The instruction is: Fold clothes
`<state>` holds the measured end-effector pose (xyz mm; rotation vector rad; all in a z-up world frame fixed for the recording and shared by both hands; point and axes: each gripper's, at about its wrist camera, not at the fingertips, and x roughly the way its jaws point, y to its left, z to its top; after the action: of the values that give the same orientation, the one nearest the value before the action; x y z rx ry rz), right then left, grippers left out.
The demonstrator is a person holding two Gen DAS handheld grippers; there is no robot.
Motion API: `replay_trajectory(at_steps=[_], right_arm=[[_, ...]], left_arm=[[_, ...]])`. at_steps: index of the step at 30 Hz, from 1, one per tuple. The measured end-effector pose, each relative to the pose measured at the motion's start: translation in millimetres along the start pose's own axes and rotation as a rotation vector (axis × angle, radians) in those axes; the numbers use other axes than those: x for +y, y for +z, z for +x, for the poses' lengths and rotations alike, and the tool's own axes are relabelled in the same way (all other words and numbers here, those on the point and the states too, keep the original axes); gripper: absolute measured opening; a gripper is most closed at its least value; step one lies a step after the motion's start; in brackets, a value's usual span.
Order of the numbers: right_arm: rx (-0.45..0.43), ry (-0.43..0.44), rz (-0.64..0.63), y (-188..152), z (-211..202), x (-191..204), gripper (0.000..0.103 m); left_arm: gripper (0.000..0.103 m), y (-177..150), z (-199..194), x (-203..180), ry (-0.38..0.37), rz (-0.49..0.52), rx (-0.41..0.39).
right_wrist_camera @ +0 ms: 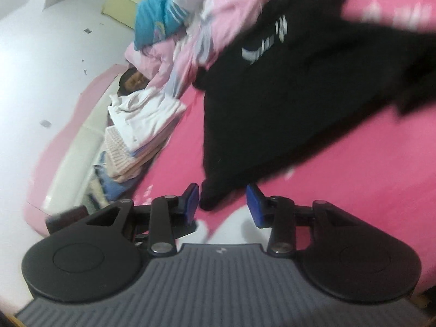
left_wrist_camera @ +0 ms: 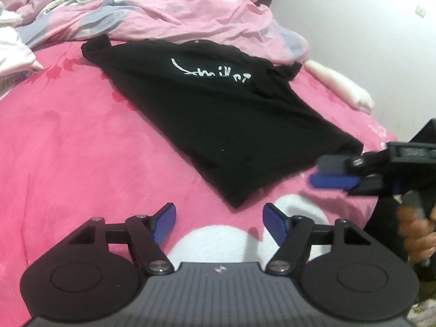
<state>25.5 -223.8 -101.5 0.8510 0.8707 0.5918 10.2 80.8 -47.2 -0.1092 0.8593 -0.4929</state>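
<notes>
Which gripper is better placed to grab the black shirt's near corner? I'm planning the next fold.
Right, probably: the right gripper has the black shirt corner between its open pads; the left gripper hangs open short of the hem.

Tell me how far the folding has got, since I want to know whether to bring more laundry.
Done: a stack of folded clothes sits by the bed's edge. In hand: the black shirt lies partly folded on the pink blanket; left gripper and right gripper are open, holding nothing. Left: finishing its folds and stacking it.
</notes>
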Motion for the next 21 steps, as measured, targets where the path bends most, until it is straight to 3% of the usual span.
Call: replay_trajectory(at_steps=[4, 7, 9, 10, 14, 21], right_arm=[[0.001, 0.002, 0.103, -1.3, 26.9, -7.9, 0.036], [-0.012, 0.034, 0.125, -4.4, 41.4, -6.0, 0.034], [-0.016, 0.068, 0.138, -4.6, 49.0, -4.8, 0.010], [-0.015, 0.082, 0.154, -3.7, 51.9, -5.6, 0.007], [-0.074, 0.198, 0.261, -0.2, 47.4, -13.7, 0.004], [-0.087, 0.258, 0.364, 5.1, 48.4, -27.3, 0.004]], left_arm=[[0.062, -1.0, -1.1, 10.7, -0.051, -0.051, -0.034], [0.055, -1.9, -0.5, 26.9, -0.090, -0.159, -0.057], [0.053, -1.1, 2.2, 44.0, -0.132, -0.277, -0.068], [0.053, -0.8, 4.0, 53.3, -0.162, -0.341, -0.071], [0.053, -1.1, 14.1, 83.4, -0.300, -0.556, -0.076], [0.053, -5.2, 34.6, 92.7, -0.448, -0.690, -0.050]])
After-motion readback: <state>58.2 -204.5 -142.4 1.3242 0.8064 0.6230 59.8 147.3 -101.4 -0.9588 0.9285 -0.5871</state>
